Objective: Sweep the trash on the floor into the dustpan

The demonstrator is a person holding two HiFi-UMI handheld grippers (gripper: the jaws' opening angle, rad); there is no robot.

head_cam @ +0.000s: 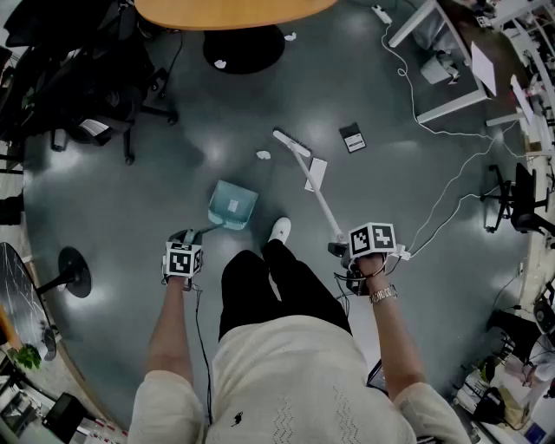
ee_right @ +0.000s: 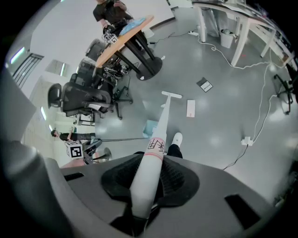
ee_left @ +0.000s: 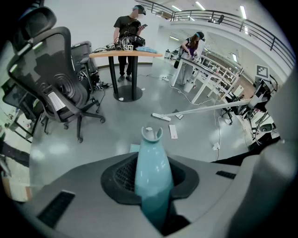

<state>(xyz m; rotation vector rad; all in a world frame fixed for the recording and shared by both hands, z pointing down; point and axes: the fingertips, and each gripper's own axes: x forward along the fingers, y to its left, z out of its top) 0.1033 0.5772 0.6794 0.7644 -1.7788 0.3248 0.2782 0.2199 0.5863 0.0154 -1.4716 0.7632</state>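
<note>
grey floor (head_cam: 130, 199) lies open ahead of me, hemmed by office chairs (head_cam: 87, 87) on my left, a round table (head_cam: 234, 10) ahead and cables (head_cam: 451, 147) on my right. my left gripper (head_cam: 186, 239) is clamped on the teal dustpan (head_cam: 232, 205), which sits just beside my shoe (head_cam: 279, 229). my right gripper (head_cam: 347, 251) grips the white broom (head_cam: 316, 195), its head near a crumpled scrap (head_cam: 264, 155).
</note>
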